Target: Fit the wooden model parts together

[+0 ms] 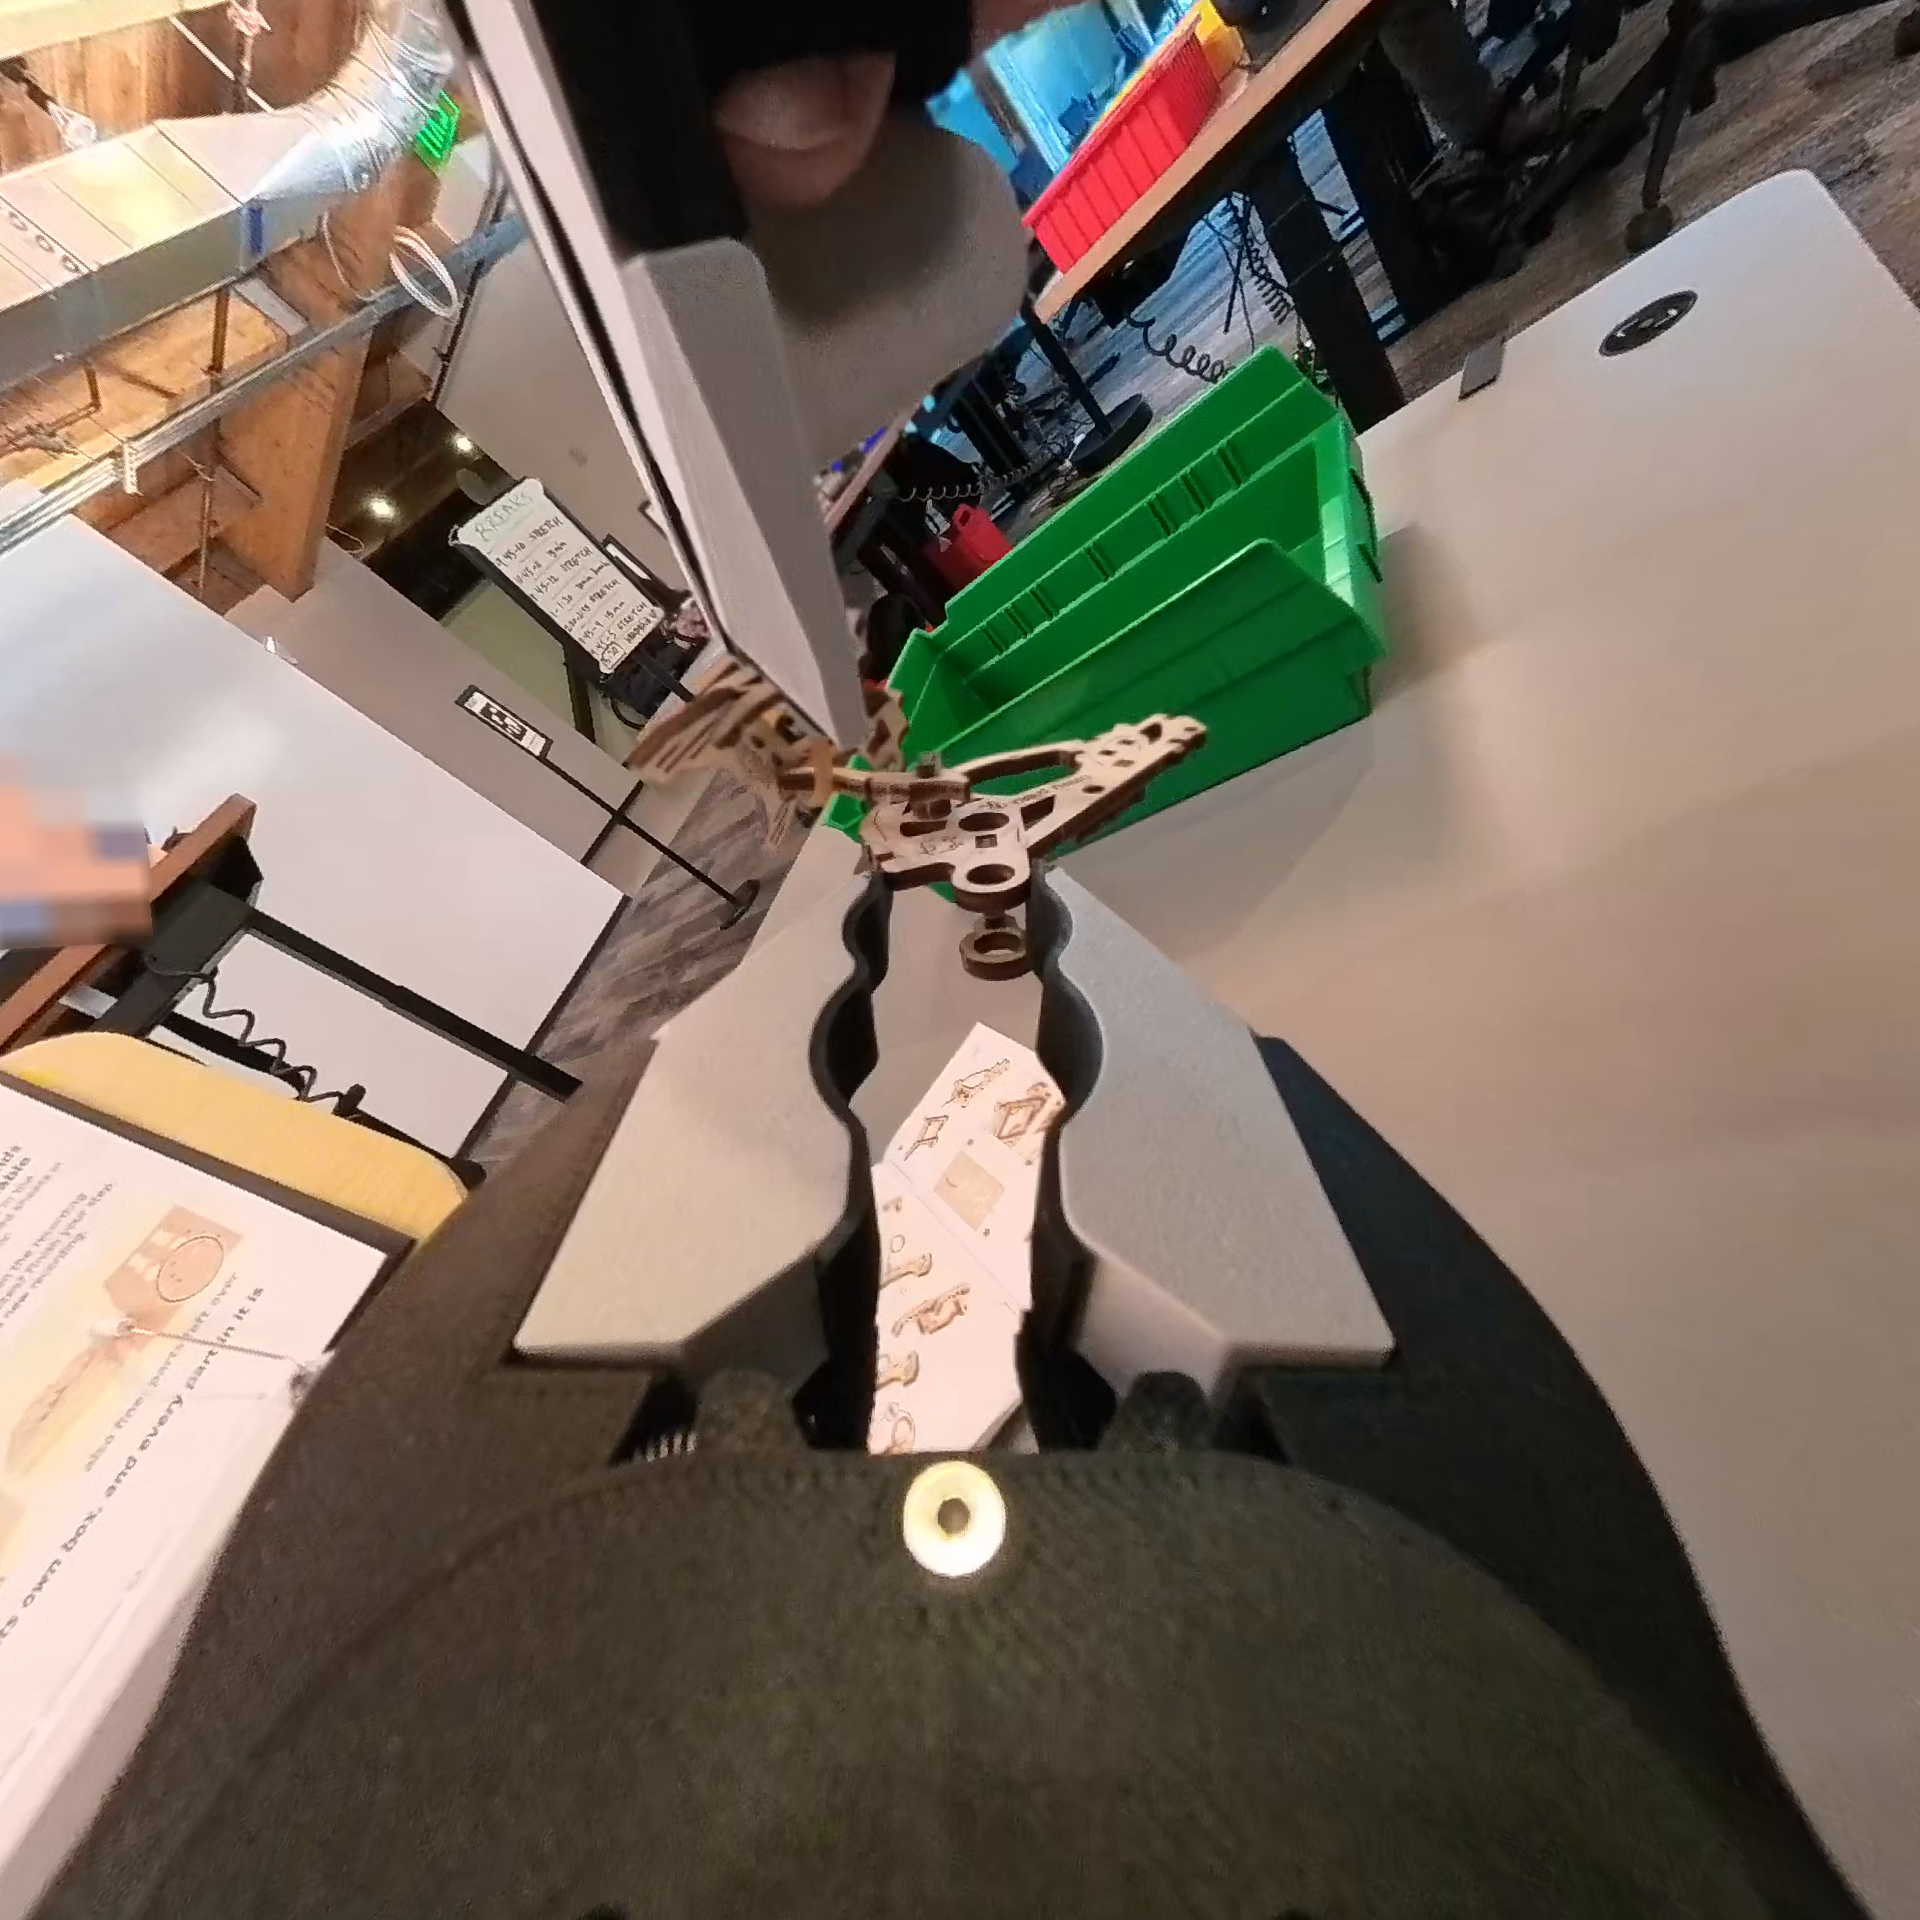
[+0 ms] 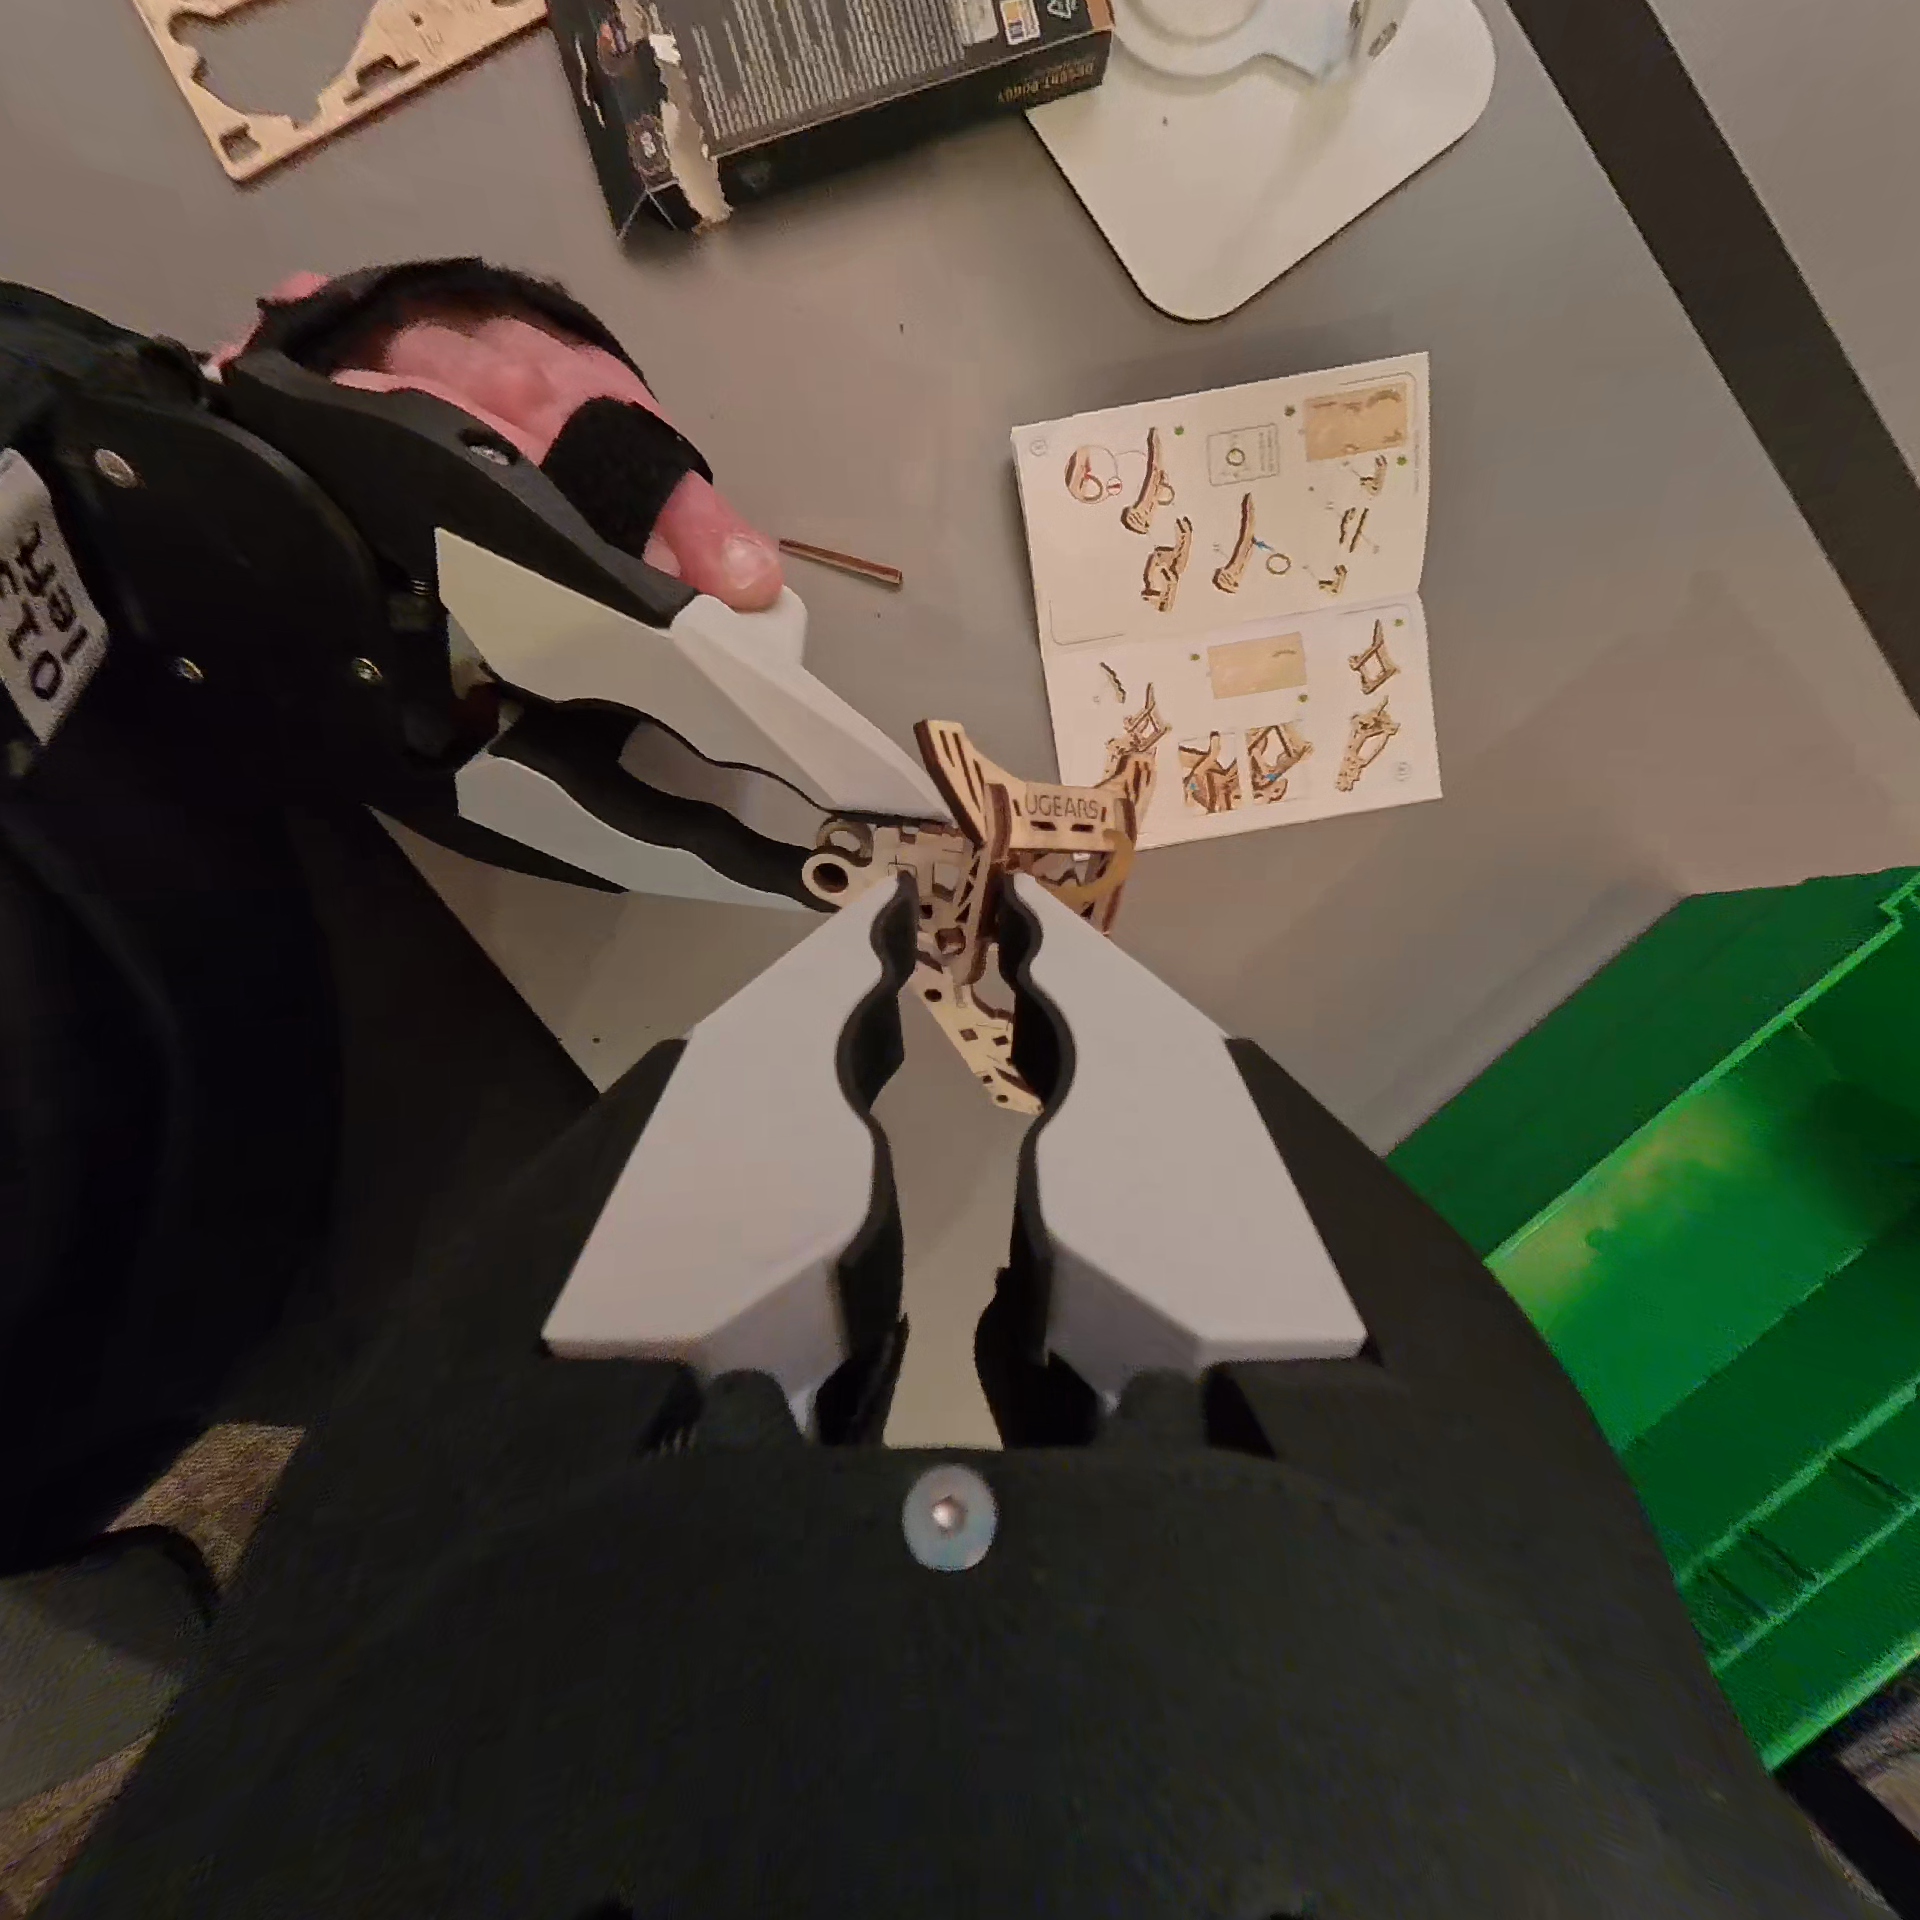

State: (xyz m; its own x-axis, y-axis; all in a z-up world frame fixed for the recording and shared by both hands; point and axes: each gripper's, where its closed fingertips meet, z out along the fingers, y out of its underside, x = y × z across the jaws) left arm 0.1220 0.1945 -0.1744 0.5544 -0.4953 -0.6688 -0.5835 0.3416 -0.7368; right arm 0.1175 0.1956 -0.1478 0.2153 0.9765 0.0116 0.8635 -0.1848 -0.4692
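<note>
My left gripper [image 1: 956, 894] is shut on a flat wooden frame part [image 1: 977, 831] with round holes, held off the table. In the right wrist view the left gripper [image 2: 878, 847] comes in from the left with that frame part [image 2: 842, 857] at its tips. My right gripper [image 2: 956, 894] is shut on a curved wooden body part [image 2: 977, 997] that stands on edge between its fingers. The two parts touch at the fingertips, above the grey table [image 2: 883, 364]. The body part also shows in the left wrist view [image 1: 727, 727], just left of the frame part.
An open instruction booklet [image 2: 1236, 603] lies behind the parts. Green bins [image 2: 1714, 1195] stand at the right, also in the left wrist view [image 1: 1143, 623]. A dark box [image 2: 810, 94], a punched wooden sheet [image 2: 312, 73], a white tray [image 2: 1268, 135] and a small stick [image 2: 842, 561] lie farther back. The grippers are tip to tip, or close to it.
</note>
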